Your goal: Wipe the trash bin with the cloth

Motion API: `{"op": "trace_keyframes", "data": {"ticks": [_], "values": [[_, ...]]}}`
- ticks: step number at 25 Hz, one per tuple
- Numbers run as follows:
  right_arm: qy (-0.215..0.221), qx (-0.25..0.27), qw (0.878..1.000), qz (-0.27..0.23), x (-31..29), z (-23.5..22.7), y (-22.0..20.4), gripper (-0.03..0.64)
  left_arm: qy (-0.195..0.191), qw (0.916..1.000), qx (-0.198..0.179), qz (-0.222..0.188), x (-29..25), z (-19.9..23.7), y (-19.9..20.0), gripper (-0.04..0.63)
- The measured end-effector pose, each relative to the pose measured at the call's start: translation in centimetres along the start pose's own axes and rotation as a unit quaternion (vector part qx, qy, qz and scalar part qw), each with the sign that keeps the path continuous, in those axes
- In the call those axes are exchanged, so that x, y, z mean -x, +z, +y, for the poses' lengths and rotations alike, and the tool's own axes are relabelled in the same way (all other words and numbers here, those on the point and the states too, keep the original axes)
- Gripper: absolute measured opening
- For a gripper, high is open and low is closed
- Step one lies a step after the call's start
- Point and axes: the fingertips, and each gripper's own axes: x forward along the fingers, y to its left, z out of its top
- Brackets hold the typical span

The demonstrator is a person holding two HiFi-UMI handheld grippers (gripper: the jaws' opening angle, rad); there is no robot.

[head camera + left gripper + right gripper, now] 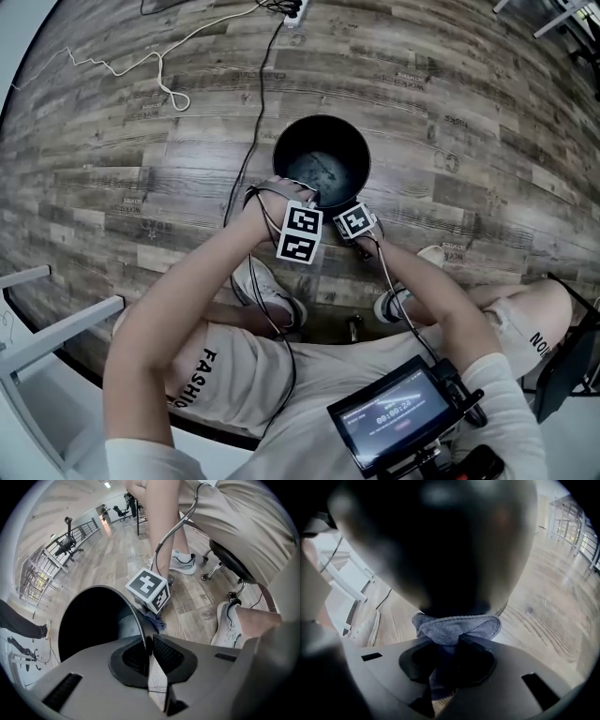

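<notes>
"As the person sits over it, where is the black, round, thin-walled trash bin (349, 139)?"

"Upright and open-topped on the grey-brown wood-plank floor (469, 112), just beyond the white sneakers (272, 292)."

"And the blue-grey woven cloth (457, 626)?"

"Bunched in the right gripper (449, 645), whose jaws are clenched on it, and pressed against the bin's outer wall on the near right."

"The left gripper (149, 645)?"

"Pinched on the bin's rim at the near left, one jaw inside, one outside. A black cable (255, 131) runs along the floor left of the bin."

Bright even light; fisheye edges; trash bin (440, 545) blurred.
</notes>
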Motion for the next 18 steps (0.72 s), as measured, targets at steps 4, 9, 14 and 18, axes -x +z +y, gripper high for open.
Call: {"op": "trace_keyframes", "data": {"ticks": [4, 9, 14, 18], "values": [[0.023, 0.001, 0.999, 0.033, 3.6, 1.1, -0.9, 0.075, -0.004, 0.9995, 0.032, 0.001, 0.0, 0.2, 0.4, 0.04], [0.055, 0.086, 0.995, 0.02, 11.6, 2.9, 0.7, 0.077, -0.018, 0.991, 0.133, 0.01, 0.0, 0.6, 1.5, 0.04], [0.07, 0.101, 0.992, -0.012, 17.7, 3.6, 2.8, 0.075, -0.011, 0.9741, 0.222, -0.041, 0.3, 1.6, 4.1, 0.04], [0.089, 0.084, 0.992, -0.03, 20.4, 5.3, 4.4, 0.075, -0.003, 0.9747, 0.202, -0.097, 1.9, 2.2, 5.4, 0.044]]}}
